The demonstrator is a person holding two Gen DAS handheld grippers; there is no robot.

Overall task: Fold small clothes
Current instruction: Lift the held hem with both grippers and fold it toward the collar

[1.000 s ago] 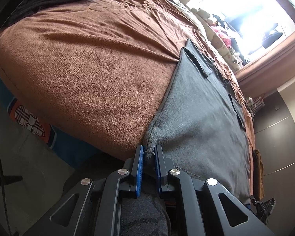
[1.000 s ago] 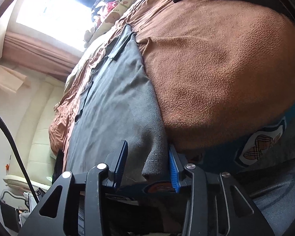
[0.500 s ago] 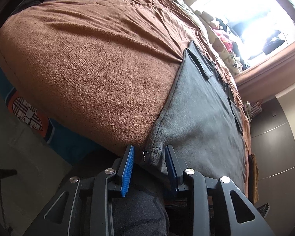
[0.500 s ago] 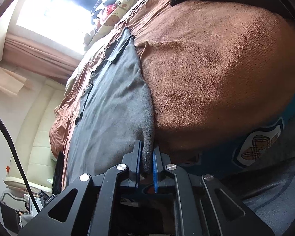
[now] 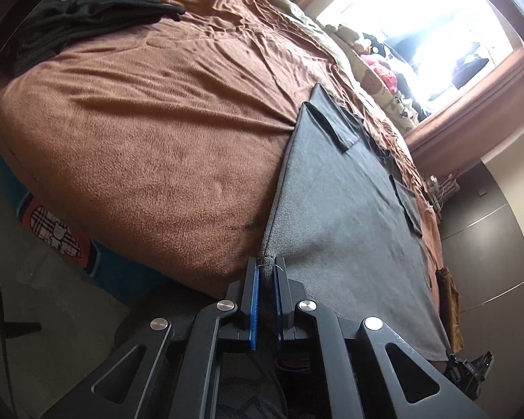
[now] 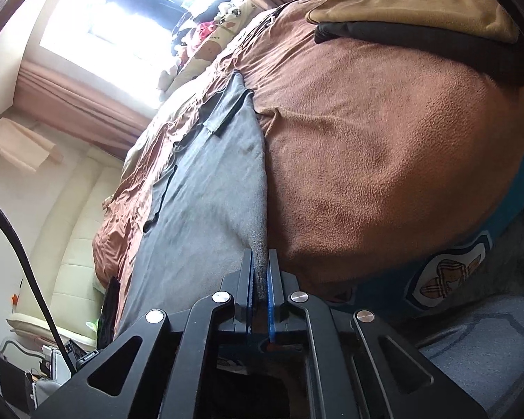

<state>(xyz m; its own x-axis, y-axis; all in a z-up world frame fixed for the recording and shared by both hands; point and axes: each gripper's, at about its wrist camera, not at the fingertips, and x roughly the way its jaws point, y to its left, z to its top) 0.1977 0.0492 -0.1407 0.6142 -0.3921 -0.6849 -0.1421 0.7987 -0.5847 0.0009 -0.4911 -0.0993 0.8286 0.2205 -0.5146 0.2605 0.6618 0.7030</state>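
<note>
A dark grey garment (image 5: 349,227) lies spread flat on a brown blanket (image 5: 157,139) that covers the bed. My left gripper (image 5: 267,269) is shut on its near left corner, and the cloth rises in a taut peak between the blue pads (image 5: 254,300). In the right wrist view the same grey garment (image 6: 209,192) runs away from me along the brown blanket (image 6: 384,139). There my right gripper (image 6: 260,258) is shut on the near right corner, with the cloth pinched into a narrow ridge. Both corners are lifted slightly off the bed edge.
Folded black clothes (image 5: 87,17) sit at the bed's far left, and a tan and black pile (image 6: 419,10) at the far right. Stuffed toys (image 5: 373,70) line the bright window. A blue rug with a plaid emblem (image 6: 447,276) lies below the bed edge. A black cable (image 6: 17,244) hangs at left.
The right gripper closed on the garment's corner. The left gripper opened briefly, then closed again on its corner. Both rose a little, pulling the near edge up.
</note>
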